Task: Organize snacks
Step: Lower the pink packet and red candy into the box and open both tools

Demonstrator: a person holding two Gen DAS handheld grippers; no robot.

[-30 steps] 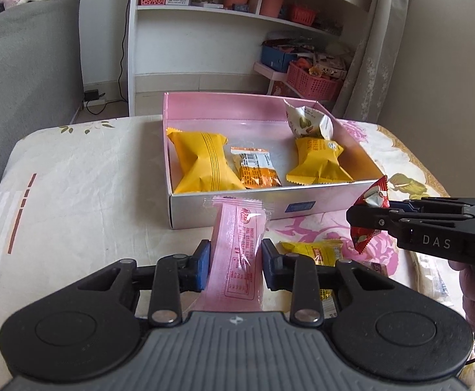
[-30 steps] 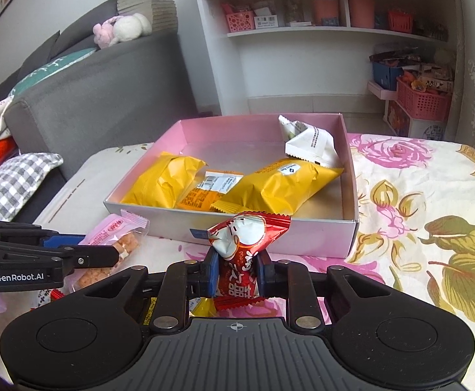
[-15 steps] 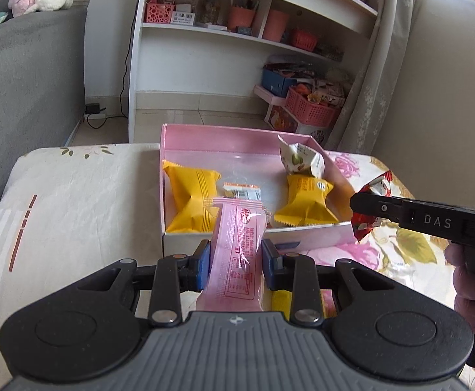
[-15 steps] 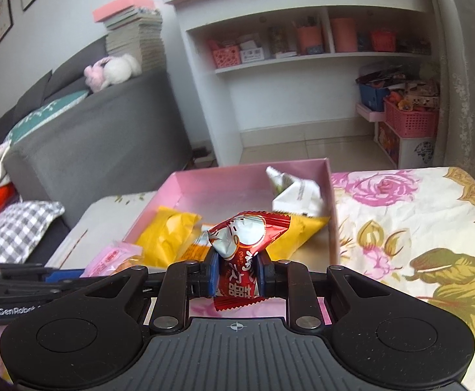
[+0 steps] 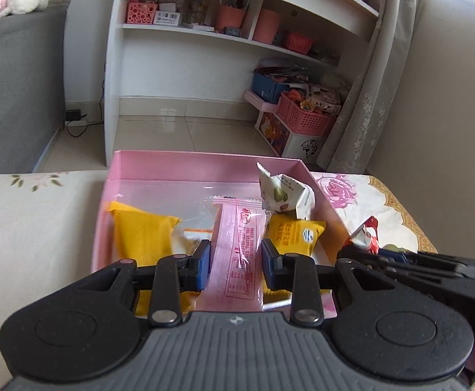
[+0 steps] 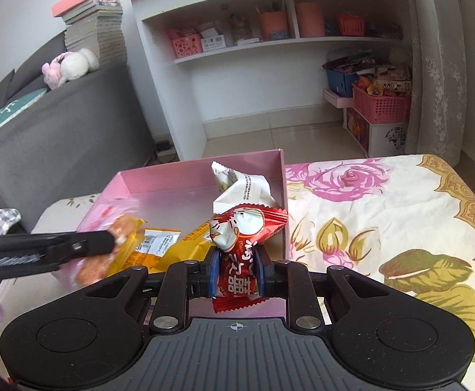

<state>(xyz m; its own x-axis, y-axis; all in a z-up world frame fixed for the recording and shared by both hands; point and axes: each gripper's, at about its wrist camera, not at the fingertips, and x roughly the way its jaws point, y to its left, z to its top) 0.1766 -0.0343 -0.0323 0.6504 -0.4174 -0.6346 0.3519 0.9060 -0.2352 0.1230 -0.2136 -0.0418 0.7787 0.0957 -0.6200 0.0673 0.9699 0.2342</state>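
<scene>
left gripper (image 5: 236,260): pinching pink snack packet (image 5: 237,254) at mid-length, over pink box (image 5: 204,166) at 12 o'clock | packet looks light, crinkly, slippery; contents likely crumbly | right gripper (image 6: 235,272): pinching red snack packet (image 6: 242,238) low on its body, at the box's 3 o'clock wall | also light, soft

White bookshelf (image 5: 185,65), grey sofa (image 6: 58,123), floral tablecloth (image 6: 384,215)

A home living room: grey sofa (image 6: 51,123) with plush toy (image 6: 69,66), white shelving (image 5: 224,32), tiled floor (image 5: 178,130).
</scene>
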